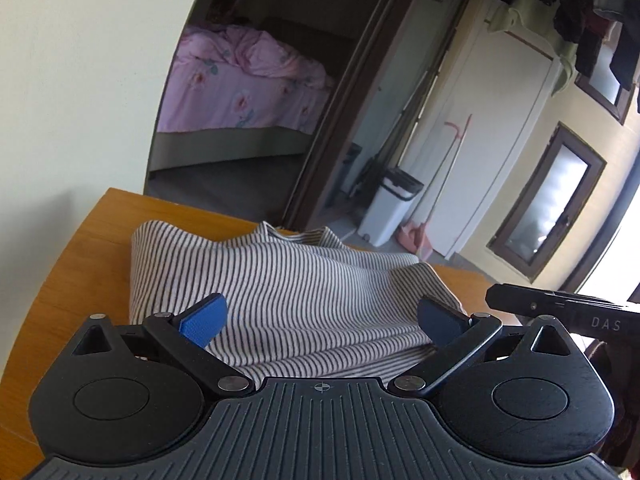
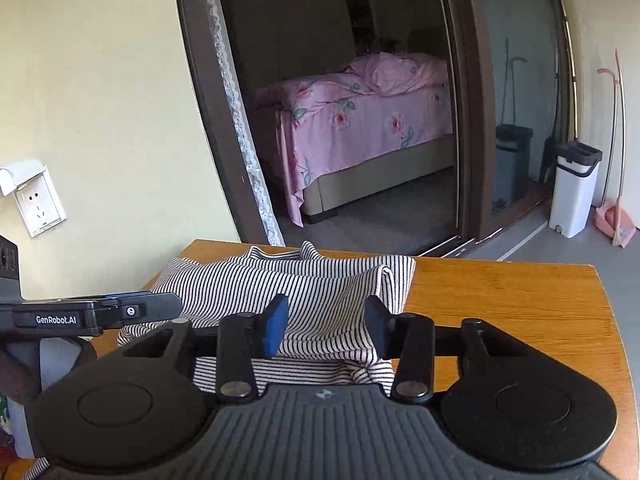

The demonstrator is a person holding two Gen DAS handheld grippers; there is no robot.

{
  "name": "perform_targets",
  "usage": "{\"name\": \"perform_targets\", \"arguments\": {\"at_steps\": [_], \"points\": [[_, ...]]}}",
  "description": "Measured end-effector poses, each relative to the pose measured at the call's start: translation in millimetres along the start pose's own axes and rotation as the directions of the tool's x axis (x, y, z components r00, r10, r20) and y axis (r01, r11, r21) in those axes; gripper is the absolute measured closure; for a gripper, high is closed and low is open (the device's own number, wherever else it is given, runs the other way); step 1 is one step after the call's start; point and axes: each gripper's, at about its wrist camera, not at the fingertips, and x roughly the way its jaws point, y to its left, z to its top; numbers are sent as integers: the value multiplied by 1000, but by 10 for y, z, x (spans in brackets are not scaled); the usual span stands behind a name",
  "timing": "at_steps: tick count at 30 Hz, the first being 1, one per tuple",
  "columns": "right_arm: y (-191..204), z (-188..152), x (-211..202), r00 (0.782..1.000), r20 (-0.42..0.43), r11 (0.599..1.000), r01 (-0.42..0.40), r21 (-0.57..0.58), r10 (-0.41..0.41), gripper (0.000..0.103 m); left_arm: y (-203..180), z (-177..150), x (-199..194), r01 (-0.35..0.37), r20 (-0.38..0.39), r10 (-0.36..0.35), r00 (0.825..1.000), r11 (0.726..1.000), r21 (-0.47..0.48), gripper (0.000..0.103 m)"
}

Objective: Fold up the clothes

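Note:
A black-and-white striped garment (image 1: 280, 292) lies bunched and partly folded on the wooden table (image 1: 80, 264). My left gripper (image 1: 320, 320) is open wide just above its near edge, blue pads (image 1: 204, 320) spread to either side with only cloth below them. In the right wrist view the same striped garment (image 2: 320, 284) sits on the table (image 2: 500, 304), and my right gripper (image 2: 326, 326) is open over its near right part, nothing pinched between the pads (image 2: 276, 328). Each gripper's body shows at the edge of the other's view.
The table stands against a cream wall with a socket (image 2: 38, 200). Beyond it is a doorway to a room with a pink bed (image 2: 360, 120). A white bin (image 2: 572, 188) and a pink dustpan (image 2: 614, 220) stand on the floor to the right. Clothes hang at the upper right (image 1: 580, 8).

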Motion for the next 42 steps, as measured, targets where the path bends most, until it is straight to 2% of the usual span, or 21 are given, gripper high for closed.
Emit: {"name": "perform_targets", "arguments": {"at_steps": [2,3,6,7,8,12,16,18,19,20,22,25,29,33,35,38,42], "points": [[75,100,173,1000,10,1000,-3,-22,3,66,154,15,153,-34,-26,33,999,999,-29,0],[118,160,266,1000,16,1000,-9,-26,9,66,237,-4,205,-23,-34,22,999,999,-45,0],[215,338,580,999,6,998,-49,-31,49,64,304,-69,214,-14,7,14,1000,999,-38,0],[248,392,715,999,-6,998,-47,-41,47,60,302,-84,204,-15,17,15,1000,999,-38,0],[278,440,852,999,-20,998,-42,-54,41,56,309,-94,192,-12,25,13,1000,999,-42,0],[369,522,1451,995,-89,994,26,-110,-36,56,374,-108,141,20,52,-16,999,997,-79,0],[363,428,1877,984,-164,994,53,-98,-68,56,439,-122,90,52,81,-43,996,992,-116,0],[340,332,1995,980,-185,994,61,-94,-78,61,472,-127,68,68,94,-56,994,989,-134,0],[345,312,2000,981,-175,993,63,-104,-81,69,482,-125,64,72,100,-58,993,987,-141,0],[349,314,1981,982,-169,992,63,-108,-80,83,483,-121,57,73,106,-58,993,987,-144,0],[354,355,1892,985,-160,994,43,-101,-59,96,503,-103,31,91,111,-74,991,984,-155,0],[470,477,1484,996,-87,988,1,-155,-15,97,587,-35,-114,105,124,-81,989,975,-198,0],[623,497,722,995,-34,977,-97,-190,93,98,690,137,-504,68,181,-21,983,965,-254,0],[758,250,-10,984,-40,957,-180,-227,175,98,616,270,-764,54,182,-16,983,978,-203,0],[789,81,-248,979,-51,953,-203,-225,197,98,540,293,-854,41,173,-10,985,983,-177,0],[817,-248,-492,973,-91,951,-225,-214,210,98,404,258,-967,34,172,-8,985,988,-148,0],[844,-661,-610,967,-168,949,-226,-221,191,97,231,170,-1035,3,141,11,990,995,-100,0]]}}
